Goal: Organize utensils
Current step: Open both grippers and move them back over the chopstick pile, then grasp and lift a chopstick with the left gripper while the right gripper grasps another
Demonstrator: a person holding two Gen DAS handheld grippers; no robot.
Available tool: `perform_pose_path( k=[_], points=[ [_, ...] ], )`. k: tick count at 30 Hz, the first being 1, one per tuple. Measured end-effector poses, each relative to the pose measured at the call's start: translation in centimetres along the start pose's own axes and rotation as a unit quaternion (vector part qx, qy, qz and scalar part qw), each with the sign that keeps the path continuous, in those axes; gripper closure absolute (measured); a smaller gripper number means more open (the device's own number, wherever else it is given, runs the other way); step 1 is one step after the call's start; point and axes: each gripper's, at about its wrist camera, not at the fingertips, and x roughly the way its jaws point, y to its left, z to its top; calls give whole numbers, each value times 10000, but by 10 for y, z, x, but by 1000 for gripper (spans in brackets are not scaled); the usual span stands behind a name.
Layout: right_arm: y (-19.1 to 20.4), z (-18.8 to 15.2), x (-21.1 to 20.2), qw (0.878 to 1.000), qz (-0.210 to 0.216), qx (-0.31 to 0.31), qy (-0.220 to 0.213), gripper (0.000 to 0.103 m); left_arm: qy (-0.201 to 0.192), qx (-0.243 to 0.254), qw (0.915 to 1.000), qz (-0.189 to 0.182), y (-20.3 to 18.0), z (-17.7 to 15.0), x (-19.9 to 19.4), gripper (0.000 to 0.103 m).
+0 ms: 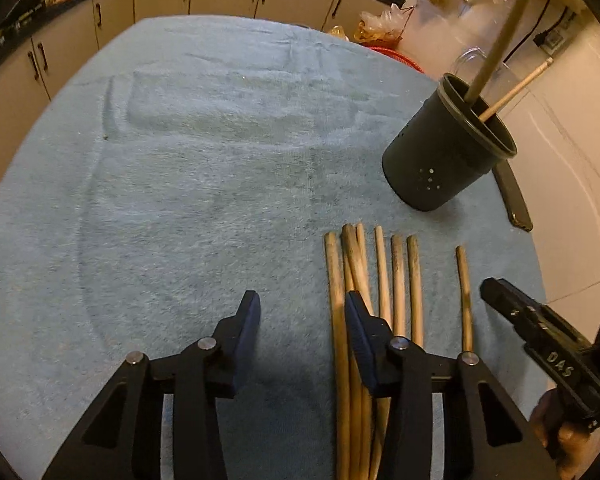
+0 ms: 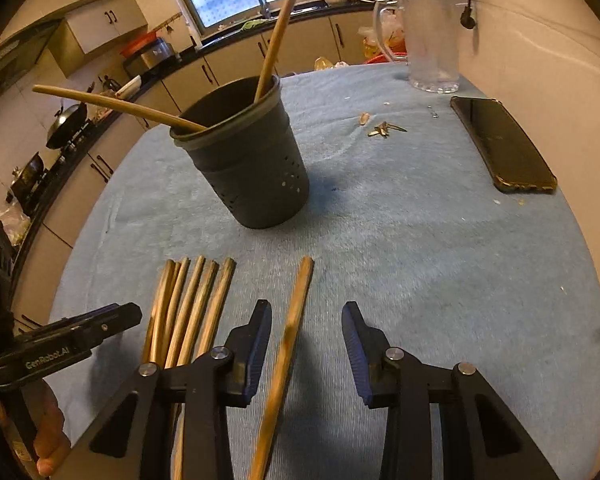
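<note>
Dark holder, upper centre: two chopsticks deposited. Lone chopstick, lower centre, lies between spread right gripper, ungrasped, apparently next. Left gripper open, empty, beside bundle.

We hold our left gripper low and level, pointing forward, its two dark fingers spread wide with nothing between them. Our right gripper sits just beside it at about the same height, its fingers parted just as wide and closed on nothing. Each gripper shows at the edge of the other's view. Part of our left hand shows beneath its handle, and our right hand likewise.
</note>
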Motion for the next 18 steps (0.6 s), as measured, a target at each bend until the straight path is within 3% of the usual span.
perform_pose_path(
  k=[7, 10, 15, 18],
  points=[
    [2, 7, 12, 9999, -139, -85, 43, 64, 89, 222, 9995, 184, -15, 12, 12, 61],
    [1, 6, 13, 9998, -148, -80, 56, 64, 97, 366, 9983, 452, -22, 15, 16, 68],
    [4, 8, 12, 9995, -244, -170, 47, 64, 150, 484, 9964, 675, -29, 20, 23, 68],
    [6, 9, 16, 9992, -307, -241, 119, 64, 220, 795, 9913, 1030, -44, 25, 33, 69]
  ],
)
